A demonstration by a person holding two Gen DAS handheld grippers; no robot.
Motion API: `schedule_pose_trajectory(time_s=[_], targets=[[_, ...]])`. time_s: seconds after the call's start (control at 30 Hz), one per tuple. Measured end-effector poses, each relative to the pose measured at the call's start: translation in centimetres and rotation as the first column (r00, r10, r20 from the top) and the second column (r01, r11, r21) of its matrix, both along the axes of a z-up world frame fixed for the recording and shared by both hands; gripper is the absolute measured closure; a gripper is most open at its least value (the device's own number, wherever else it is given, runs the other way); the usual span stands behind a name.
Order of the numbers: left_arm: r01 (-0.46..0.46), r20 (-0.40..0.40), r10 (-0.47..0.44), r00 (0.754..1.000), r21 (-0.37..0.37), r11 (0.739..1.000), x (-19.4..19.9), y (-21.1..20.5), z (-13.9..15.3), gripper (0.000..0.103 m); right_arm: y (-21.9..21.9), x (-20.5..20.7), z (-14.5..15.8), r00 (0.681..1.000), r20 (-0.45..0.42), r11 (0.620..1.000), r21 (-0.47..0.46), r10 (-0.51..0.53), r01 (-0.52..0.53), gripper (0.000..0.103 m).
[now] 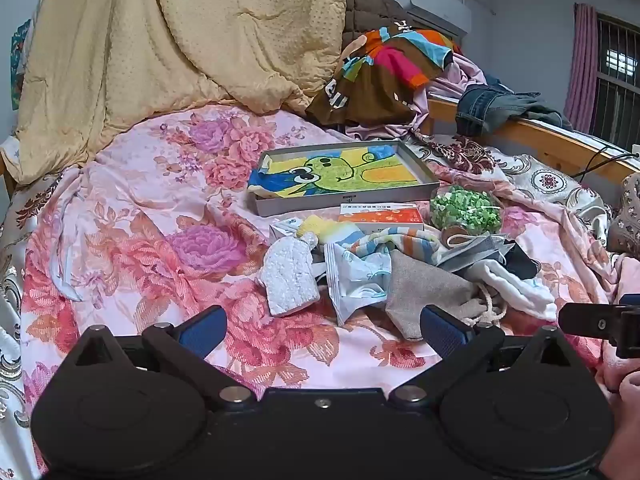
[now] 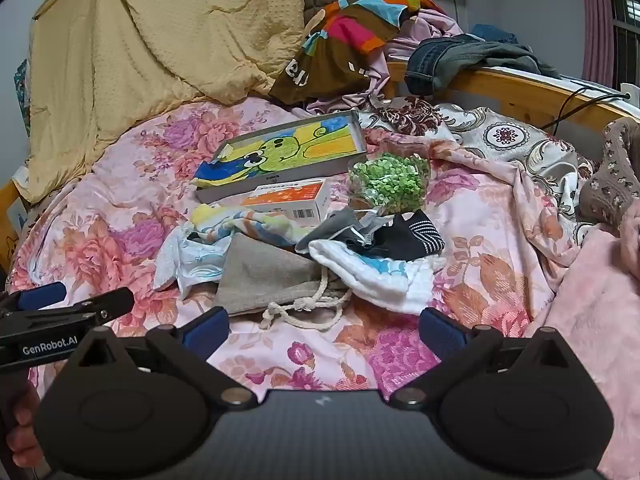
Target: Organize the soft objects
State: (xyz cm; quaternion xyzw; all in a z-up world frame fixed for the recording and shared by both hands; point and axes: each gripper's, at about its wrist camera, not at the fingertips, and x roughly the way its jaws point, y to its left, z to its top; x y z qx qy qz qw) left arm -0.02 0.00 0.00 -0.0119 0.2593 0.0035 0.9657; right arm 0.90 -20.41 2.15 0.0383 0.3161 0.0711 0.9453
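A pile of soft things lies on the floral bed cover (image 1: 140,248): a grey drawstring pouch (image 1: 424,288) (image 2: 268,276), a white cloth (image 2: 376,276), a striped towel (image 1: 396,242) (image 2: 244,220), a black striped sock (image 2: 412,236), a white foam piece (image 1: 290,276) and a plastic wrapper (image 1: 356,276). A grey shallow box (image 1: 340,176) (image 2: 280,152) holding a frog-print cloth sits behind the pile. My left gripper (image 1: 322,330) is open and empty, just short of the pile. My right gripper (image 2: 324,330) is open and empty, near the pouch's cord.
A bag of green bits (image 1: 466,210) (image 2: 386,180) and an orange-white carton (image 2: 288,198) lie by the box. A yellow quilt (image 1: 160,48) and heaped clothes (image 1: 392,64) stand at the back. A wooden bed rail (image 2: 520,96) runs on the right.
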Motion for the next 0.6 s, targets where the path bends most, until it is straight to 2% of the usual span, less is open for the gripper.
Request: schedule_pose_trajectory(time_s=[0.53,0.6], targets=[[0.027,0.01,-0.027,1.0,-0.006,1.0,-0.11,-0.83,0.96,0.001,-0.11,-0.1,0.02,1.0,0.003,1.0,0.004,0.0,0.0,0.0],[0.033,0.015,-0.033,0.999,-0.009,0.999,-0.21,-0.25,0.18,0.001,-0.11,-0.11,0.02,1.0,0.003,1.0,0.005,0.0,0.0,0.0]])
